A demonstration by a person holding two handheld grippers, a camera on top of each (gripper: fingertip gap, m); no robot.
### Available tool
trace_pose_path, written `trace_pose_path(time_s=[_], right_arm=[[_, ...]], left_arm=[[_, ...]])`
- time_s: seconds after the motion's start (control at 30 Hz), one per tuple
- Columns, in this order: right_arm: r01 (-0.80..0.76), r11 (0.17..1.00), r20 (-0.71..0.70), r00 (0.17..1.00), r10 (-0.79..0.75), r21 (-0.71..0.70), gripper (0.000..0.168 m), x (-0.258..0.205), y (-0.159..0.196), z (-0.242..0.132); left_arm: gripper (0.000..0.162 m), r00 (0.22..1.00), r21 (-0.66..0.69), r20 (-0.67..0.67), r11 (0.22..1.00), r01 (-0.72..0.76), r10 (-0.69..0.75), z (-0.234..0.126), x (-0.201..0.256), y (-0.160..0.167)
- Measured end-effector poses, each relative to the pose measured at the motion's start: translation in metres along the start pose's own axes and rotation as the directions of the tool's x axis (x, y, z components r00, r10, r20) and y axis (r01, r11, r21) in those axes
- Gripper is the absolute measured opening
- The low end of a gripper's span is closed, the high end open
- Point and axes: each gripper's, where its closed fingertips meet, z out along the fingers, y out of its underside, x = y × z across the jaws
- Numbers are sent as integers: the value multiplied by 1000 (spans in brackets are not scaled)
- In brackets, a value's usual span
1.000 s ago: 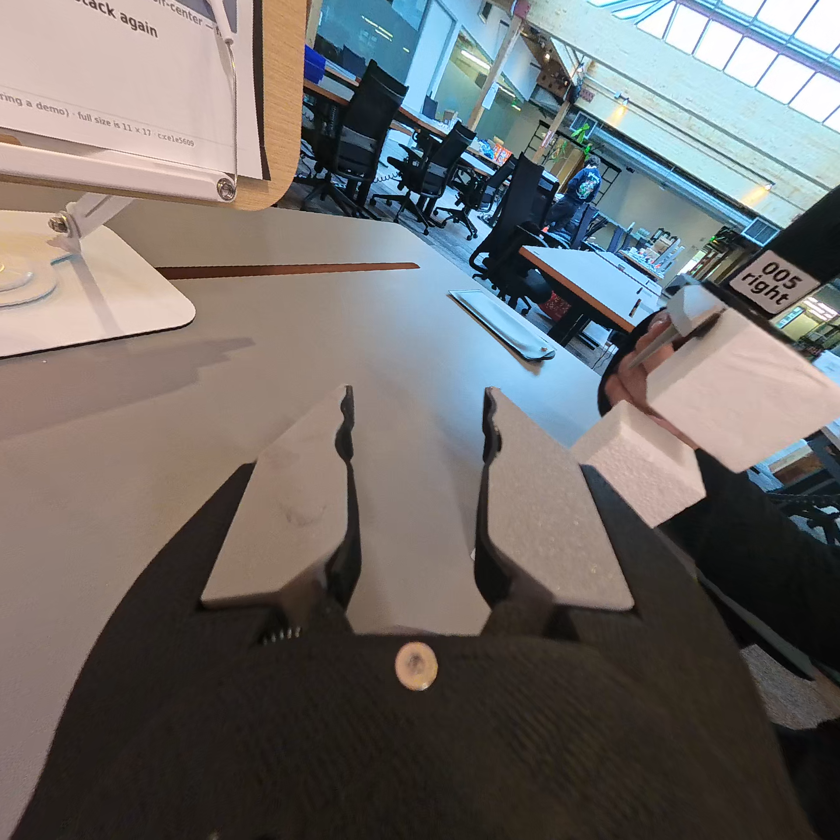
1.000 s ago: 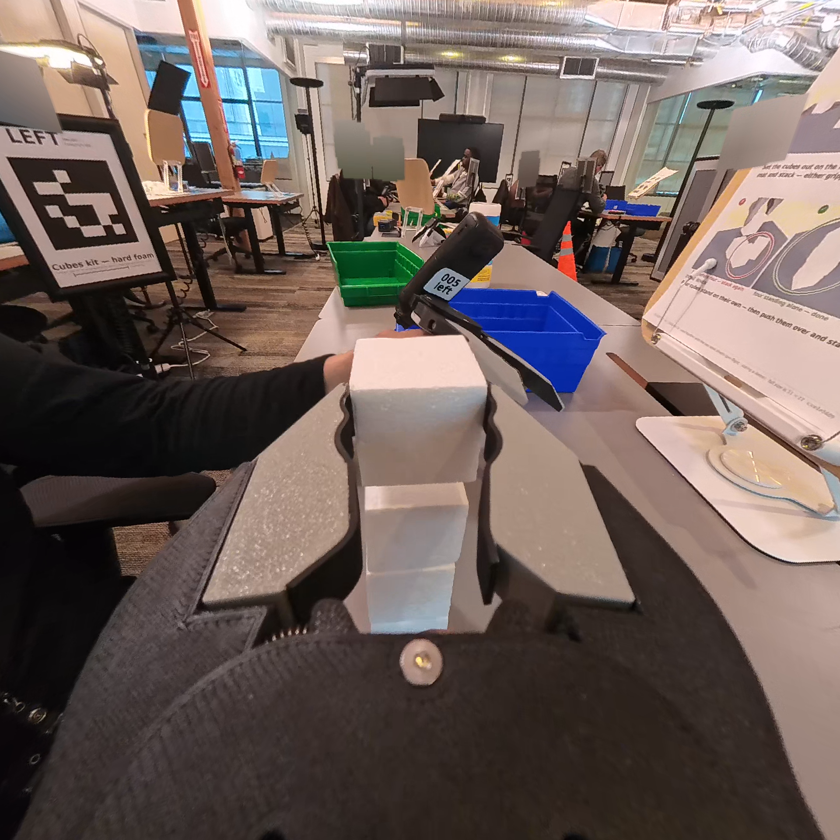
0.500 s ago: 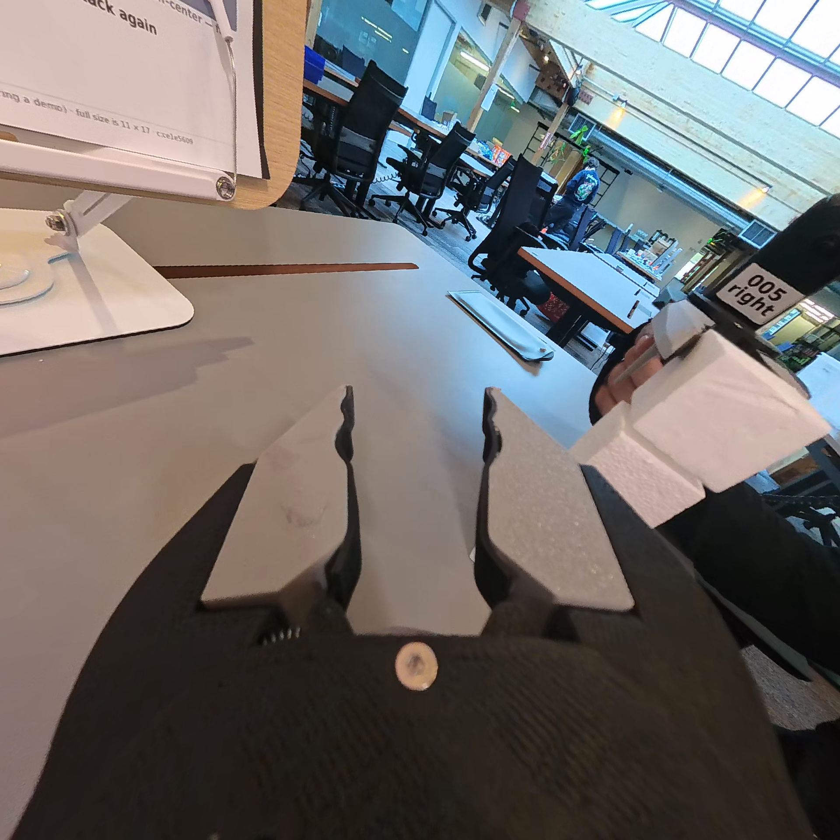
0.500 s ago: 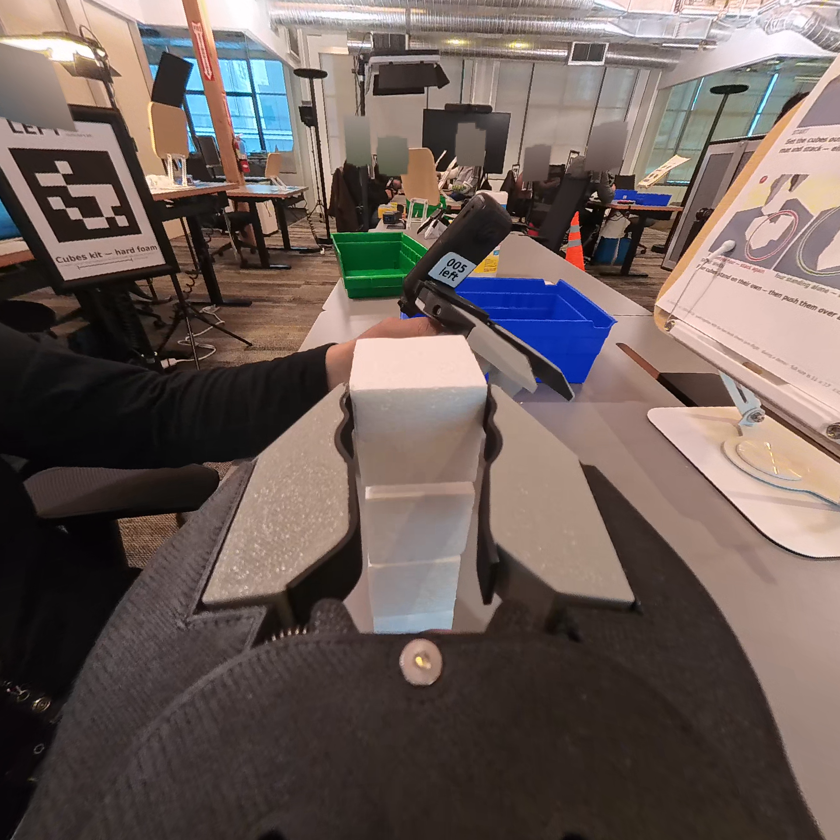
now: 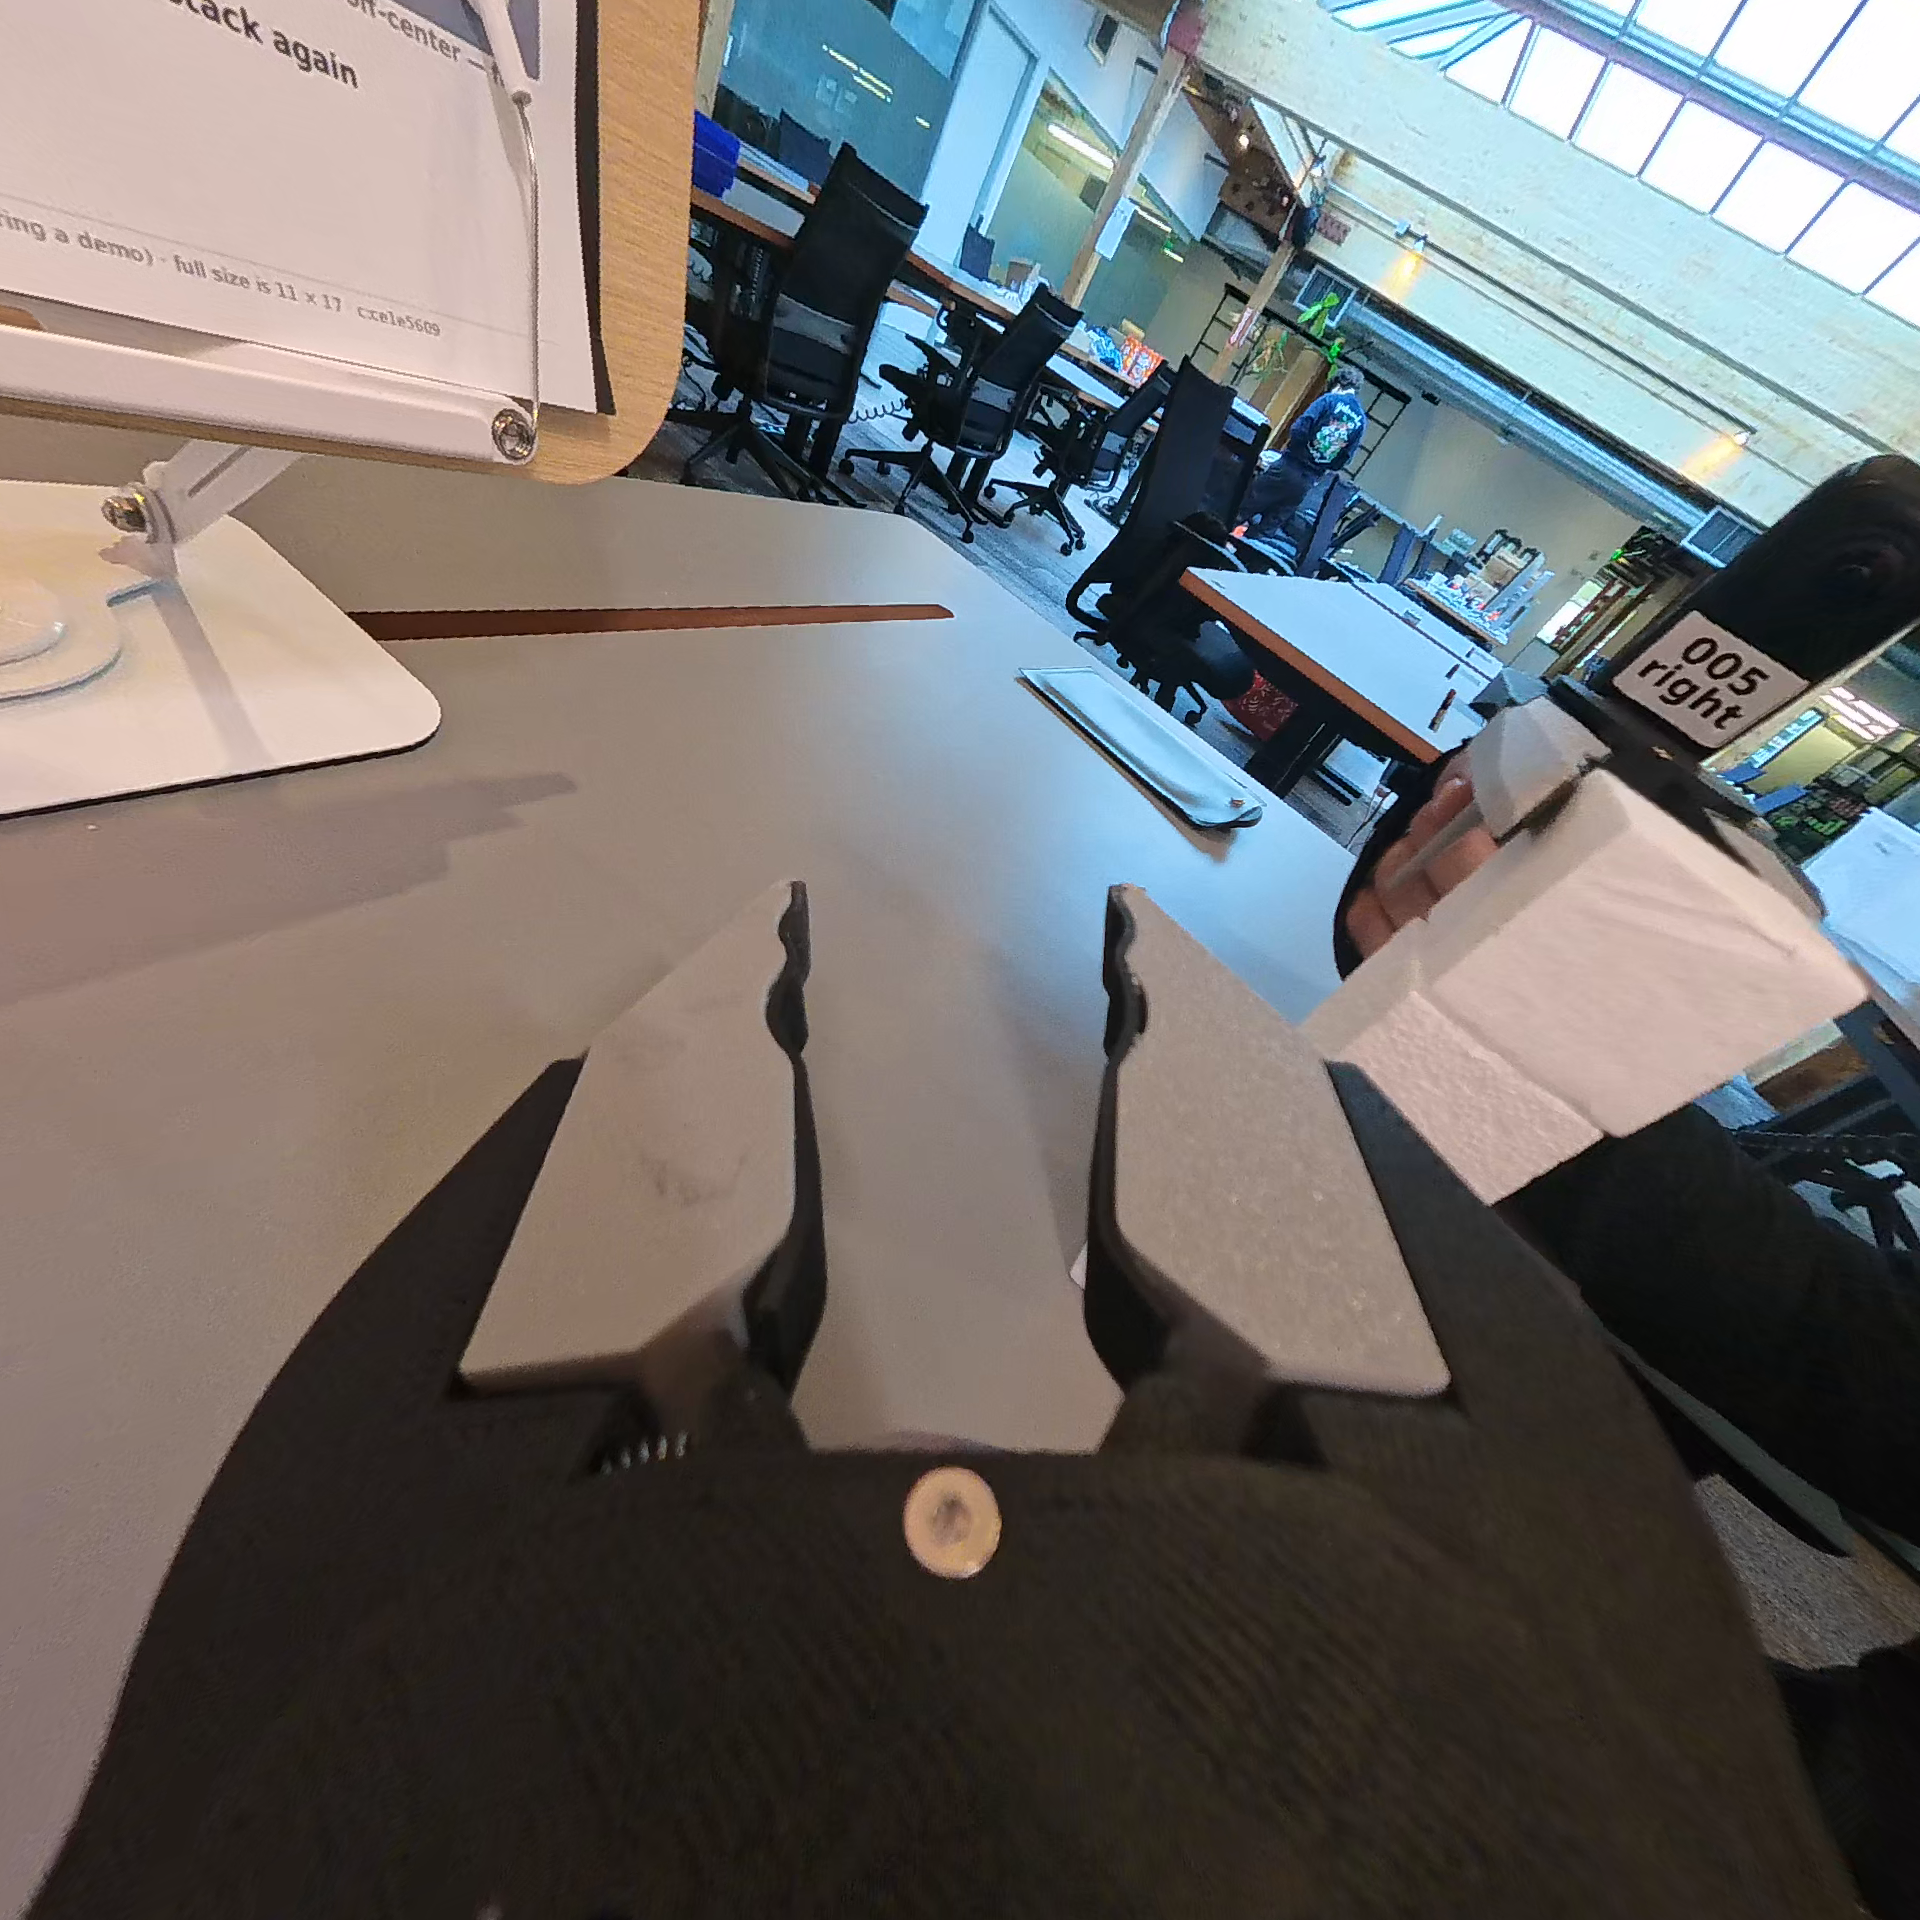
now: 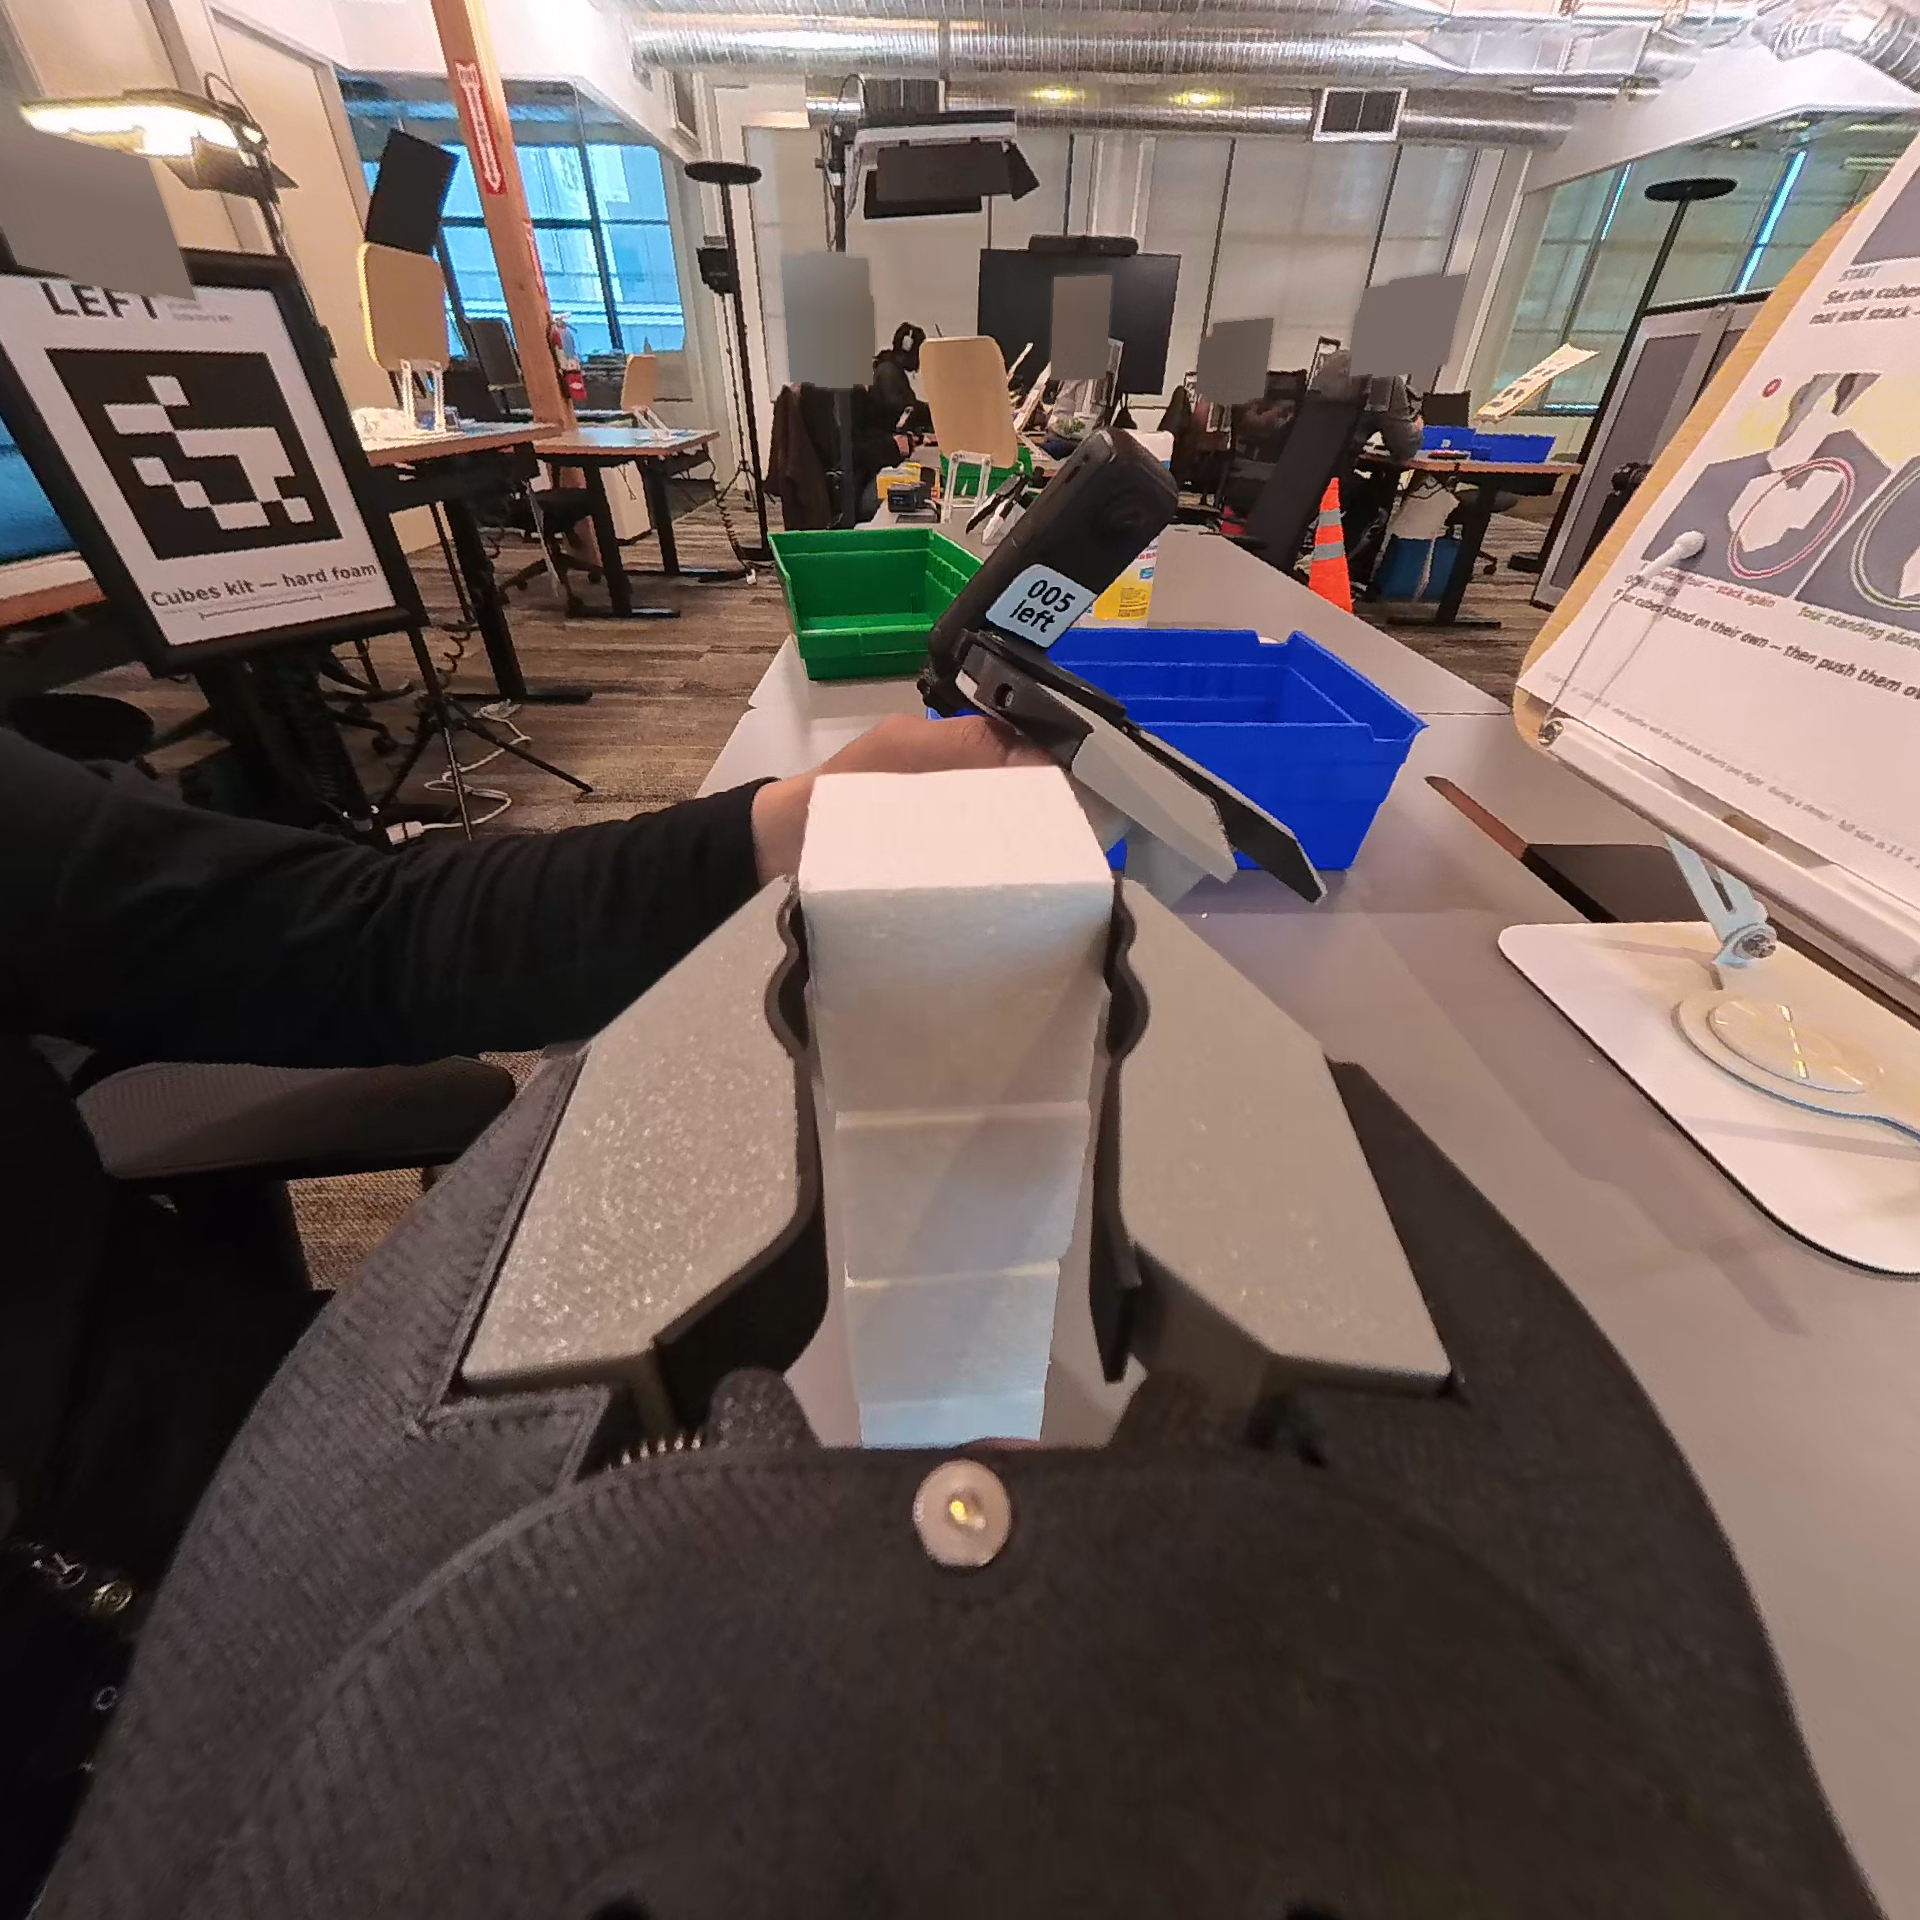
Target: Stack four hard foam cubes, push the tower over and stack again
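The right hand-held gripper (image 6: 956, 935) clamps the top cube (image 6: 951, 935) above two stacked cubes (image 6: 951, 1268). Beyond the stack, the left hand-held gripper (image 5: 951, 935) gapes empty over bare tabletop (image 5: 727, 810); blue bin (image 6: 1247, 727) behind, seemingly empty.

Left wrist view looks low across the grey table (image 5: 727, 790); right wrist view faces it, close behind the foam cube tower (image 6: 951, 1091); both share the tower.

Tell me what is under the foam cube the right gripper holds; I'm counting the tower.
Under the held cube, clamped by the right gripper, two stacked white foam cubes show. The gripper body covers anything lower, so a fourth cannot be confirmed.
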Motion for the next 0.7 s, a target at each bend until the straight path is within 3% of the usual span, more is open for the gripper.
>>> trace_pose_path(time_s=[0.7], right_arm=[[-27, 999, 6, 1000, 28, -28, 57, 1, 16, 1]], left_arm=[[55, 1000, 1, -8, 1000, -2, 2, 0, 3, -1]])
